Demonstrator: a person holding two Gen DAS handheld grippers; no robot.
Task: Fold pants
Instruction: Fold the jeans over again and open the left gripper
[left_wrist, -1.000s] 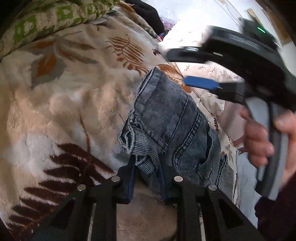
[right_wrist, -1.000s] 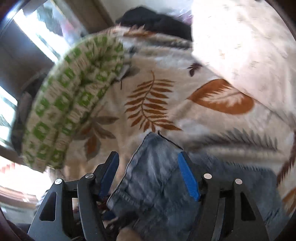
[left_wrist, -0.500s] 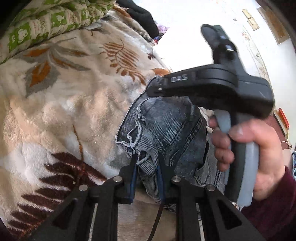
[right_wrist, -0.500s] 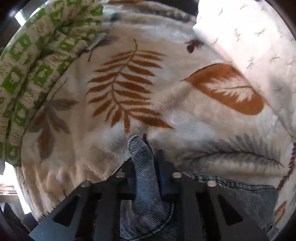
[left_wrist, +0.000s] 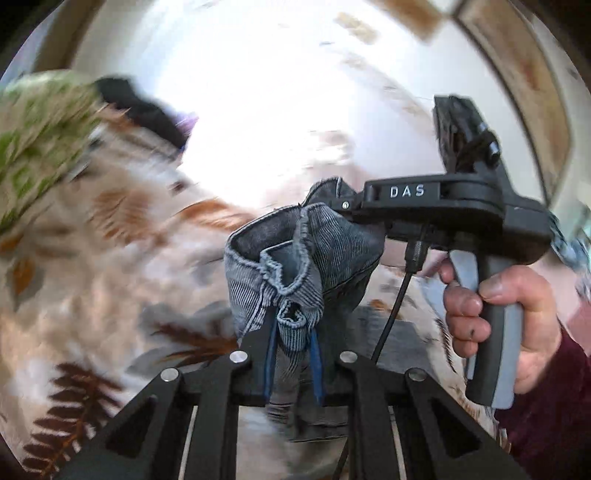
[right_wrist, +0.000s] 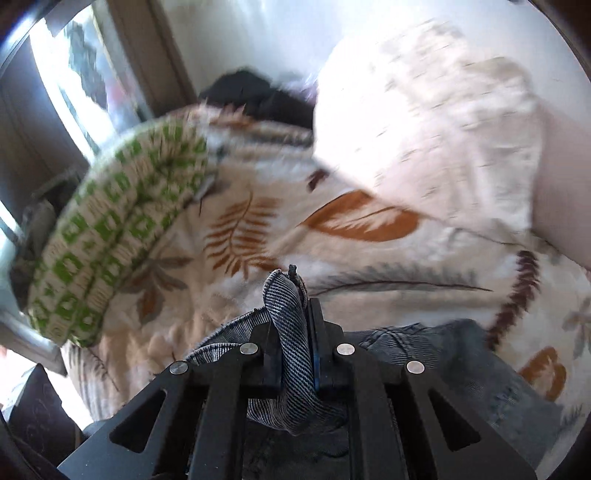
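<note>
At frame centre, the jeans (left_wrist: 295, 266) are pinched by the left gripper (left_wrist: 291, 347) and the right gripper (right_wrist: 295, 332), lifted above a leaf-print blanket (right_wrist: 258, 229). A green-patterned pillow (right_wrist: 110, 236) is seen left; a white wall (left_wrist: 277, 92) is behind.

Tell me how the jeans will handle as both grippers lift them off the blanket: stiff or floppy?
Probably floppy: the jeans sag and bunch between the left gripper and right gripper. The denim looks thick, so likely heavy enough to drag. Both jaws pinch folded edges, so slipping seems unlikely.
</note>
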